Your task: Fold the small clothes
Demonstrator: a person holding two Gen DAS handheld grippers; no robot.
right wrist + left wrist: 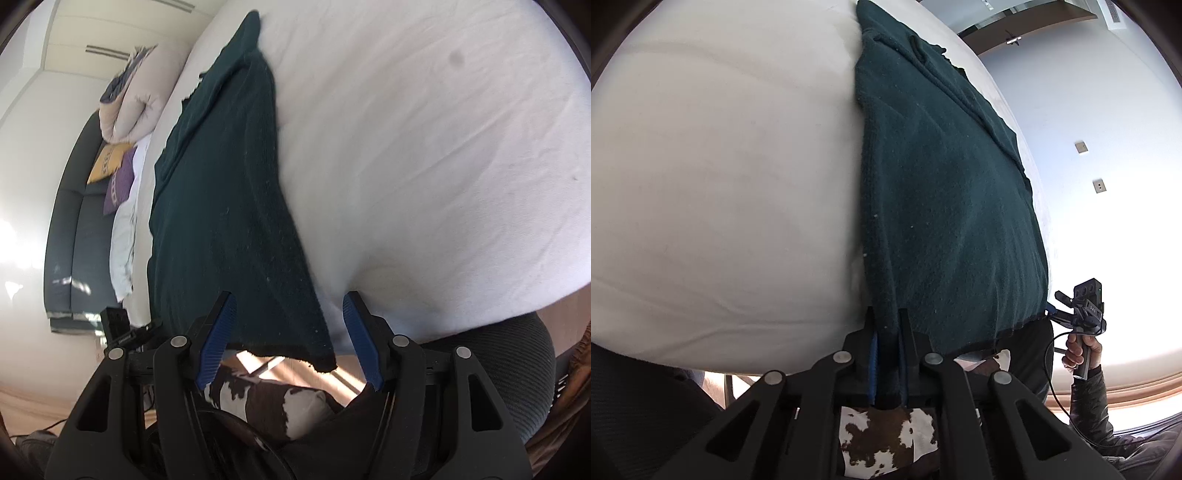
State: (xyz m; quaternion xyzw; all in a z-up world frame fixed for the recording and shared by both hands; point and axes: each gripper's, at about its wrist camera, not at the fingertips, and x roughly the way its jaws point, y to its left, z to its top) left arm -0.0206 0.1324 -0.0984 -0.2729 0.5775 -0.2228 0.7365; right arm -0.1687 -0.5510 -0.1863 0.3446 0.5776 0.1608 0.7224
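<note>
- Left wrist view: the left tool (886,354) has its blue pads pressed together on the near hem of a dark green garment (945,192), at the corner that lies along the bare sheet.
- The garment lies spread lengthwise on the white bed (720,184), running away from the camera, with its near hem hanging just over the bed's edge.
- Right wrist view: the right tool (290,339) stands with its pads (221,343) wide apart, straddling the other near corner of the garment (221,184) without clamping it. The frayed hem corner sits between the pads, nearer the right-hand one.
- From the left wrist view the right tool (1065,308) shows small beside that same hem, held in the person's hand (1080,350).
- Handling, as a judgement: the cloth looks like a thick, fuzzy knit or fleece, so it should be soft, limp and fairly light, with no stiffness to hold a shape. It will sag between two hold points and drag on the sheet rather than slide freely.
- The surface seems grippy, not slippery, so a pinch on a doubled hem should hold well.
- Best hold: the two near hem corners, one per tool, so the edge stays taut and level when lifted and carried over toward the far end.
- Risk: with only one corner clamped, lifting would skew the fold.
</note>
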